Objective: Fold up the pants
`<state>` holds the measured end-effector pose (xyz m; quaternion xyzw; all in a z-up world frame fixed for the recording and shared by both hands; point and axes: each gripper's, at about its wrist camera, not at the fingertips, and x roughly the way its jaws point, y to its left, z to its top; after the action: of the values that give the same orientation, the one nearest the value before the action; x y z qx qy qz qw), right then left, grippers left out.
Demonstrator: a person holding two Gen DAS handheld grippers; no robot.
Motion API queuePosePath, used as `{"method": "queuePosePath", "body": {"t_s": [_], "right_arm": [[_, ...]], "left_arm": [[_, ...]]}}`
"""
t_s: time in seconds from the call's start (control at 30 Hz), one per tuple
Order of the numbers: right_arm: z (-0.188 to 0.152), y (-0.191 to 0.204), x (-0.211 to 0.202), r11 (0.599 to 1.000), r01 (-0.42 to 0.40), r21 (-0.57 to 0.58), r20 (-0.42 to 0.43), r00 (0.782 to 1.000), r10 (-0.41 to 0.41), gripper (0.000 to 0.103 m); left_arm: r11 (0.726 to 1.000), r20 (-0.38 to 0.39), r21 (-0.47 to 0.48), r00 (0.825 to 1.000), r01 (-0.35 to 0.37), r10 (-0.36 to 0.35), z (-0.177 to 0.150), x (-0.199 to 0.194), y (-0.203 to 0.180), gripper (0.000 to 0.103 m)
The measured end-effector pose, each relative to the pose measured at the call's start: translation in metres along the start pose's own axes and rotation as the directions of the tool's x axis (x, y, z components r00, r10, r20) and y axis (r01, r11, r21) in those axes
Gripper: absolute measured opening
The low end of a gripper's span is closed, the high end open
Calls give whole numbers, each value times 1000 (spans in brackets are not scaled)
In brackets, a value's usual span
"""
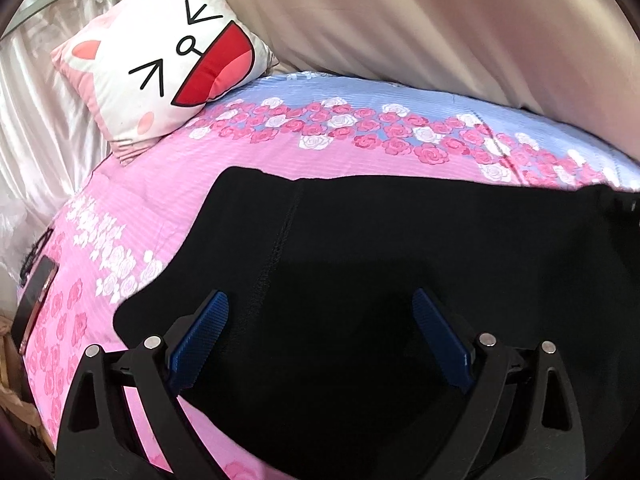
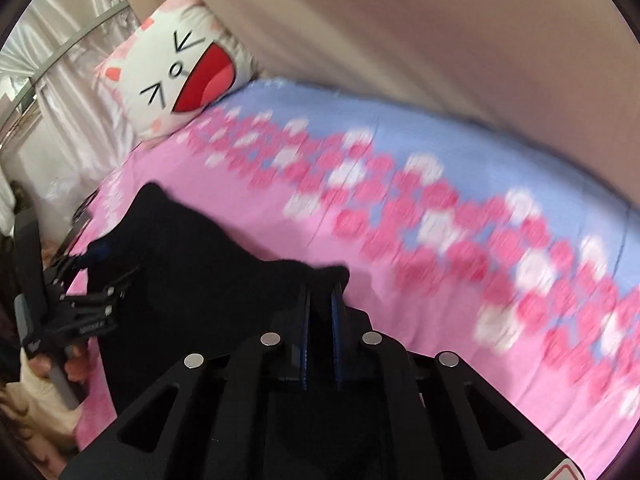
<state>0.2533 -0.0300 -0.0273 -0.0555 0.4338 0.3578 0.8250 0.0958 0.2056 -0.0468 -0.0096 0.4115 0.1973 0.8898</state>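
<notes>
I have the bed (image 1: pixel 168 216) filling both views, its pink and blue rose-print sheet under everything, with a cat-face cushion (image 1: pixel 168 68) propped at the far corner against a beige cover. The black pants (image 1: pixel 400 260) lie spread across the near part of the bed, flat on my left side and raised on my right, where I hold one edge off the sheet. My right tongs (image 2: pixel 320 304) are pressed together on that black fabric, pinching a fold of it; the blur in this view suggests I am carrying it across. My left tongs (image 1: pixel 320 312) are spread wide, hanging just over the flat cloth with nothing between the blue pads (image 1: pixel 204 332). I judge the step in hand to be the fold-over itself. Next I need to bring the pinched edge over to meet the far edge, keeping it taut, with the left tongs ready to press or catch the cloth.
</notes>
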Motion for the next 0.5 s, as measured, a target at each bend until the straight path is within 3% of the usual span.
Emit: {"method": "queuePosePath", "body": {"t_s": [0.07,0.1,0.17,0.27,0.37,0.47,0.5], "right_arm": [[1,-4,24,999,31,-34,-71,997,-33,11],[-3,-6,37,999,30,-43,-118,992,-35,19],[-5,-4,29,998,36,-54,-80,996,-40,20],[-13,-9,-24,1000,22,-11,22,1000,-22,20],[-45,-30,-88,993,105,46,100,989,-109,33],[-106,-71,-157,950,244,194,123,955,-270,35],[-138,-91,-187,910,309,278,115,929,-351,35]], "left_arm": [[999,-20,20,999,-33,34,1,12,-7,95],[999,-12,18,999,-45,45,1,12,-7,97],[997,1,36,998,-63,63,1,9,-6,98],[994,8,52,995,-98,98,-2,3,9,97],[979,3,92,983,-184,184,-9,5,33,98],[988,-34,79,990,-135,138,-14,2,57,98],[988,-46,69,989,-136,139,-14,-1,62,98]]}}
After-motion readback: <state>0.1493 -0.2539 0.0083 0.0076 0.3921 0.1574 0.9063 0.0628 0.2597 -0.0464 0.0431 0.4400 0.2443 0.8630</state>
